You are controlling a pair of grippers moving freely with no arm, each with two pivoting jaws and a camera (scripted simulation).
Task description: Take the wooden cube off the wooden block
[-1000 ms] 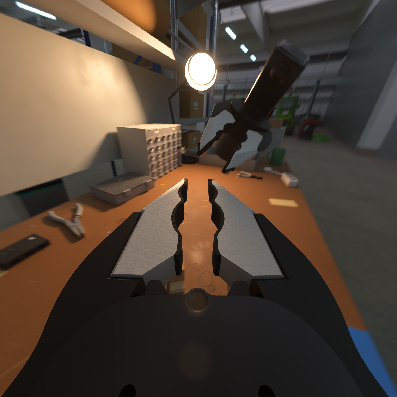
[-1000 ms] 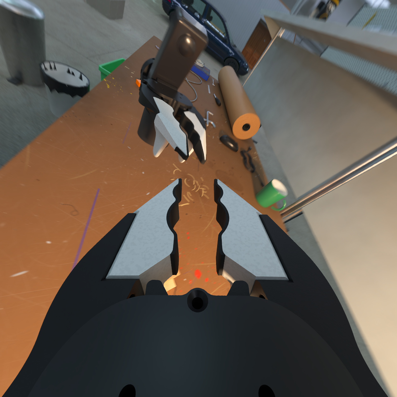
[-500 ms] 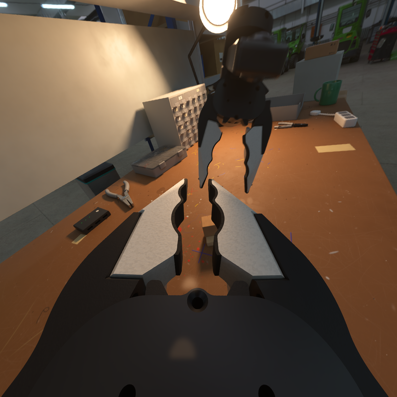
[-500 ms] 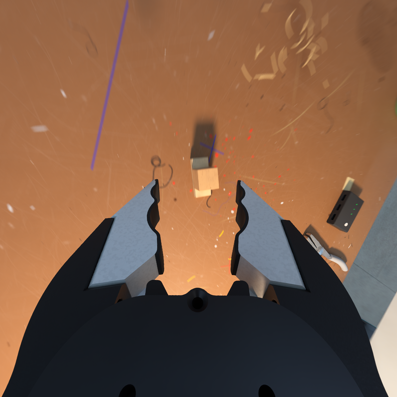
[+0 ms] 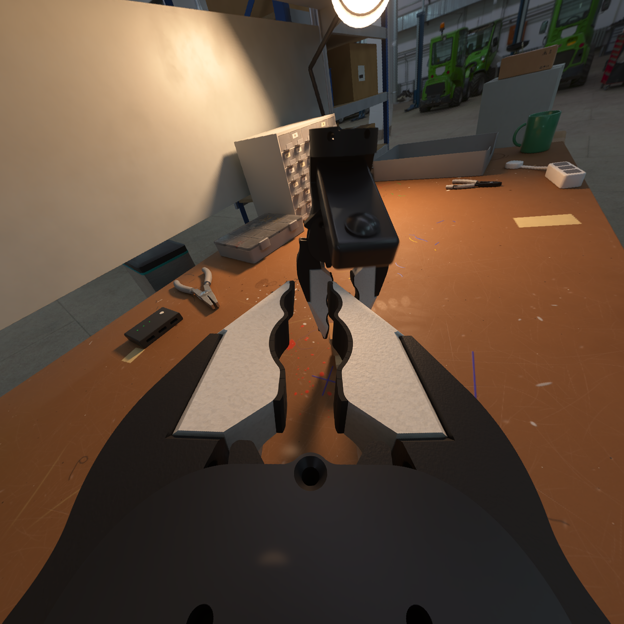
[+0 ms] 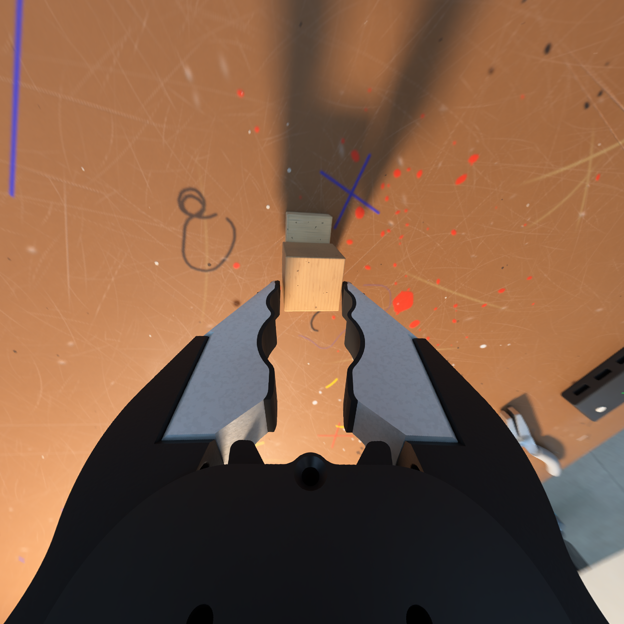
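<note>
In the right wrist view a light wooden cube [image 6: 312, 280] sits on a paler wooden block [image 6: 308, 227] on the orange workbench [image 6: 135, 135]. My right gripper [image 6: 310, 290] points down at it. Its two fingertips [image 6: 274, 293] press against the cube's left and right sides, so it is shut on the cube. My left gripper [image 5: 310, 293] hovers low over the bench, empty, its jaws a narrow gap apart. In the left wrist view the right gripper's black body [image 5: 351, 216] stands just ahead. The cube and block are mostly hidden behind my own right finger there.
Along the wall at the left lie a black hub [image 5: 153, 327], pliers [image 5: 199, 292], a grey parts case [image 5: 260, 241] and a drawer cabinet [image 5: 280, 172]. Farther back are a grey tray [image 5: 432, 162], a green mug [image 5: 538, 131], markers [image 5: 472, 184] and a white power strip [image 5: 565, 174].
The right gripper tipped down, opened wide, dropped to the cube and closed its jaws onto its sides. The left gripper tilted down toward the bench and its jaw gap stayed the same.
</note>
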